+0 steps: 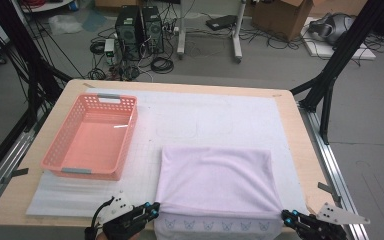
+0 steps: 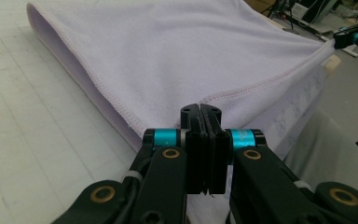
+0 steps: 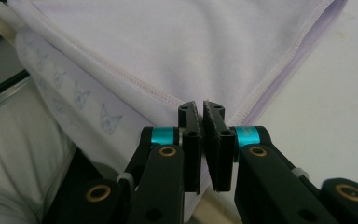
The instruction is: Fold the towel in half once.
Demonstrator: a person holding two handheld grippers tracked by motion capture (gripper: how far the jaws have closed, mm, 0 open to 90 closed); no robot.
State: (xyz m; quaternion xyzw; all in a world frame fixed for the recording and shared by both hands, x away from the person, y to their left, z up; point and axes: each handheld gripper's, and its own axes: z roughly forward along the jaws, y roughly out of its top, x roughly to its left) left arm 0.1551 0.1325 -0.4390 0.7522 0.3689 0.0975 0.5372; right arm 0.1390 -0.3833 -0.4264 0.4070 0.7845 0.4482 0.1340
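Both the left gripper (image 1: 153,210) and right gripper (image 1: 286,216), at six o'clock, pinch towel (image 1: 217,177) corners; uneven pulling could slip one free.

Left tongs (image 1: 155,209) and right tongs (image 1: 286,216) each clamp a near corner of the folded lilac towel (image 1: 216,180) on the counter (image 1: 300,150).
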